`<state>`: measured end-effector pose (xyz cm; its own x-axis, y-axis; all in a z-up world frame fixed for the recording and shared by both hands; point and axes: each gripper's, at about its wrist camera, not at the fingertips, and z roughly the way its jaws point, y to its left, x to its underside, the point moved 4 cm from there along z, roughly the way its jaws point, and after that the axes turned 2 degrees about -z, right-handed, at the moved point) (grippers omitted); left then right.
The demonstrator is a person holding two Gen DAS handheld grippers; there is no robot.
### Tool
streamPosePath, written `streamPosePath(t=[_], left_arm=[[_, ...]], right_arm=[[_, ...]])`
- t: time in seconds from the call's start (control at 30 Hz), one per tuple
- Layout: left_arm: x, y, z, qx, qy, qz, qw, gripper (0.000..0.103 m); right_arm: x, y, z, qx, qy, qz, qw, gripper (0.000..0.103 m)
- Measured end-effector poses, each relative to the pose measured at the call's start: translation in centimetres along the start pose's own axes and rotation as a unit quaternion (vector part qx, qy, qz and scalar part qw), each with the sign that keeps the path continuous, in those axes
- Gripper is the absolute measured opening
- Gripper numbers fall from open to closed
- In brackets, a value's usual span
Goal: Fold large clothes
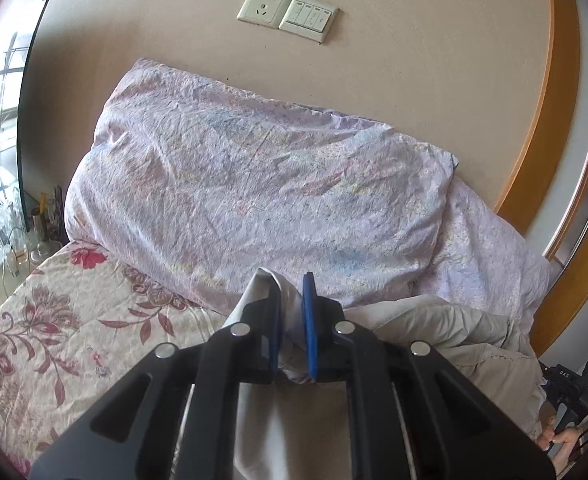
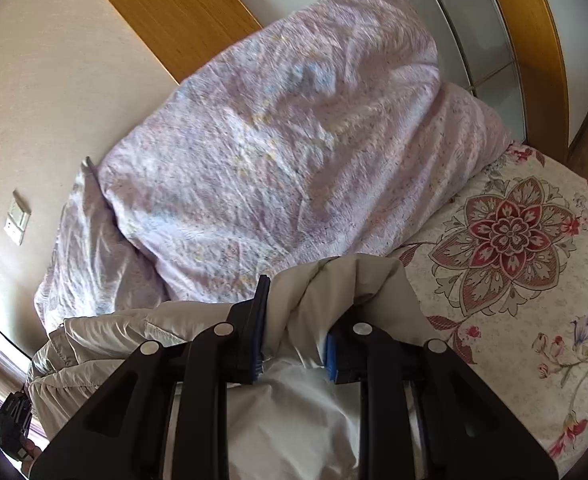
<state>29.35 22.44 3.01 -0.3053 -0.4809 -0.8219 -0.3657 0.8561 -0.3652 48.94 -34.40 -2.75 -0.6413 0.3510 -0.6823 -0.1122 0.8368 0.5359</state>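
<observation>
Both pairs of tongs have the same pale grey-beige garment (image 1: 446, 328) between them, so the fold depends on how that cloth hangs from one grip to the other. In the left wrist view the left gripper (image 1: 292, 312) has its blue pads pressed together on a thin pinch of fabric at the bottom centre of the frame, and the rest of the garment trails off to the lower right, where a hand (image 1: 562, 438) and a bit of the other tool show at the edge. In the right wrist view the right gripper (image 2: 298, 320) is clamped on a much thicker bunched roll of the garment, its jaws held a little apart by the bulk, and the cloth runs away to the lower left. So the long axis of the piece lies roughly across, from one grip to the other, with slack sagging between. Both tools point slightly downward over the flowered bedspread (image 1: 54, 320), toward the lilac pillows (image 1: 254, 184) stacked against the wall in the upper half of each frame. Judging by this, the garment needs spreading taut before it can be laid down.
</observation>
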Motion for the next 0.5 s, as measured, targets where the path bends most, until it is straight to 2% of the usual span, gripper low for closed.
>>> streamPosePath(t=[0.23,0.3,0.37,0.4,0.43,0.5], left_arm=[[1.5,1.3,4.7,-0.035,0.033,-0.004,0.9988,0.011],[2.1,1.7,6.1,-0.042,0.046,-0.012,0.998,0.014],[2.8,2.2,7.1,-0.048,0.054,-0.023,0.9971,0.023],[3.0,2.3,7.3,-0.046,0.054,-0.025,0.9972,0.034],[3.1,2.4,7.3,-0.043,0.05,-0.023,0.9975,0.05],[2.9,2.4,6.8,-0.046,0.038,-0.017,0.9981,0.071]], right_arm=[[0.9,-1.0,4.6,0.023,0.023,0.008,0.999,0.024],[1.1,-1.5,5.6,0.026,0.033,0.024,0.999,0.028],[1.3,-2.0,6.4,0.022,0.044,0.047,0.998,0.038],[1.2,-2.2,6.5,0.015,0.045,0.057,0.997,0.041],[1.0,-2.3,6.4,0.007,0.043,0.068,0.997,0.048],[0.4,-2.4,5.5,-0.003,0.026,0.079,0.997,0.065]])
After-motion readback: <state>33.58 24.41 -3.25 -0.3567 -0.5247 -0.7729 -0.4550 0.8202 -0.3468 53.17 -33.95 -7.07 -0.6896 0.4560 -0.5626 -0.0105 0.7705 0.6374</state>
